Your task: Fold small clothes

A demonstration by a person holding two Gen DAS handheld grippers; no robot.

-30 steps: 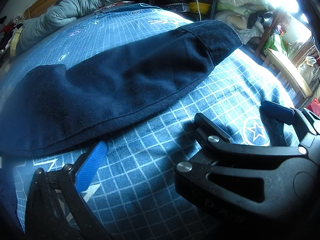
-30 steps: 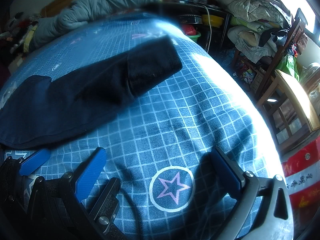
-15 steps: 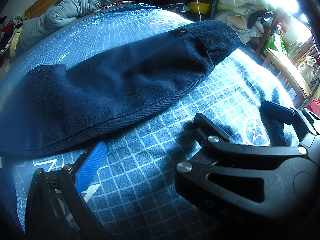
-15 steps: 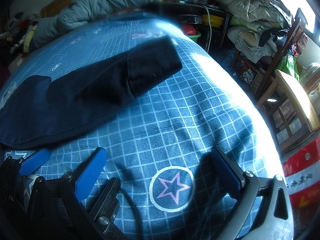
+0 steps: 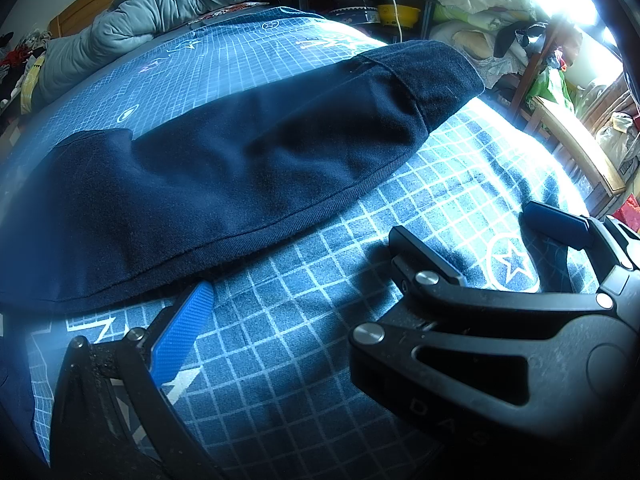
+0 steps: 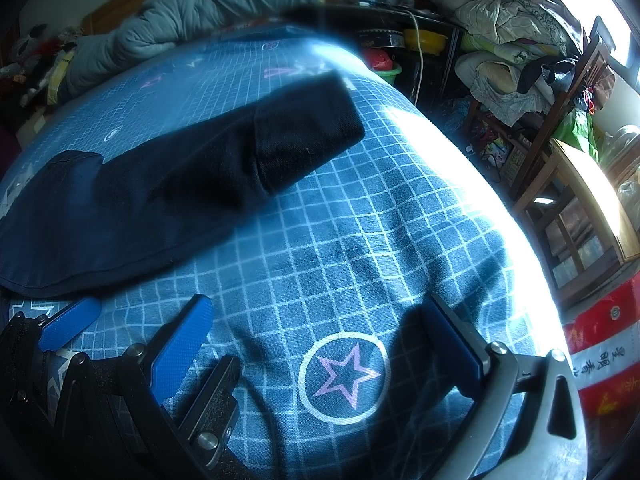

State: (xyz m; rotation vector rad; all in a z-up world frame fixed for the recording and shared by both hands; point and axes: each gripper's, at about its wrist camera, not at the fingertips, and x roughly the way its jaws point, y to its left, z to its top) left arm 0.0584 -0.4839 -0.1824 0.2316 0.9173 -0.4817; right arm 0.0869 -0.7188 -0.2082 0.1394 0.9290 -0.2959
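A dark navy garment (image 5: 240,176) lies folded lengthways into a long strip on the blue checked bedsheet (image 5: 304,320); it also shows in the right wrist view (image 6: 168,196), with its cuffed end to the right. My left gripper (image 5: 296,280) is open and empty just in front of the garment's near edge. Its blue left finger pad (image 5: 180,336) almost touches that hem. My right gripper (image 6: 320,344) is open and empty, over a star print on the sheet, to the right of the left gripper.
A grey quilt (image 5: 168,20) is bunched at the head of the bed. Cluttered shelves with piled bedding (image 6: 508,48) and a wooden chair (image 6: 576,196) stand past the bed's right edge. The sheet (image 6: 400,208) drops off at that bright edge.
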